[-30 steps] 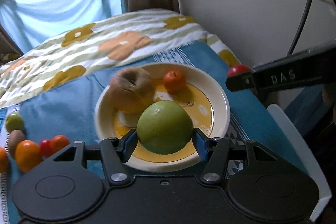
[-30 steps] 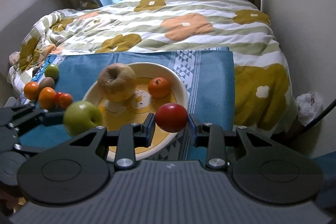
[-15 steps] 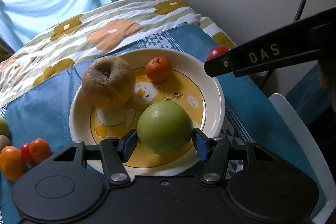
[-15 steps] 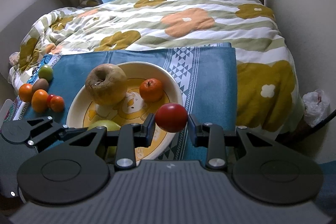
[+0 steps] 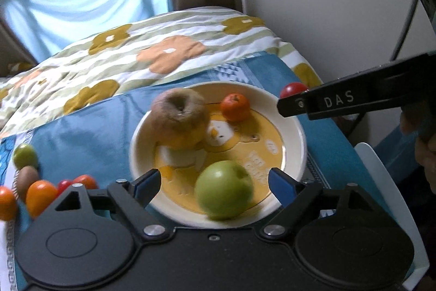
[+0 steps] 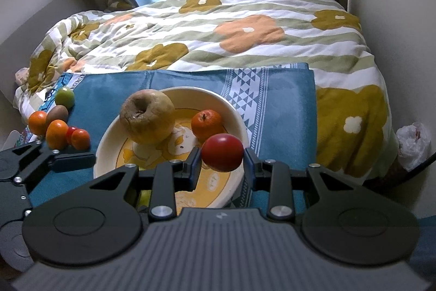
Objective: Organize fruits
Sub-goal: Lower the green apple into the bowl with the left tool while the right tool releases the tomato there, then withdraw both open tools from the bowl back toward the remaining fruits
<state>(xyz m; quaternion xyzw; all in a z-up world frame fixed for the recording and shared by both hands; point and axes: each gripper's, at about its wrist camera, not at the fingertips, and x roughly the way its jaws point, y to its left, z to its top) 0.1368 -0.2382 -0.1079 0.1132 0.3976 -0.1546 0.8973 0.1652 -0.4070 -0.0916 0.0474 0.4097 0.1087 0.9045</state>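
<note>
Left gripper (image 5: 214,183): fingers opening wide; the round green apple (image 5: 224,189) sits between them, touched by neither pad, resting in the plate at about 6 o'clock.
Right gripper (image 6: 221,164): fingers closed on a small round red tomato-like fruit (image 6: 222,152), held above the plate's rim at roughly 4 o'clock in the right wrist view.
Plate: cream round plate with a yellow cartoon centre (image 5: 295,127), on a blue woven cloth (image 6: 283,105) spread over the bed.
Already in the plate: a large wrinkled brown-yellow apple (image 5: 178,116) at 11 o'clock, a small orange mandarin (image 5: 235,107) at 1 o'clock, and the green apple.
Still outside: a cluster on the cloth at 9 o'clock of the plate, namely a small green fruit (image 6: 64,97), a brown kiwi (image 6: 57,112), orange mandarins (image 6: 56,134) and small red fruits (image 6: 71,132).
Progress: roughly a third done, by my judgement; the red fruit is not yet set down, and the whole cluster remains.
</note>
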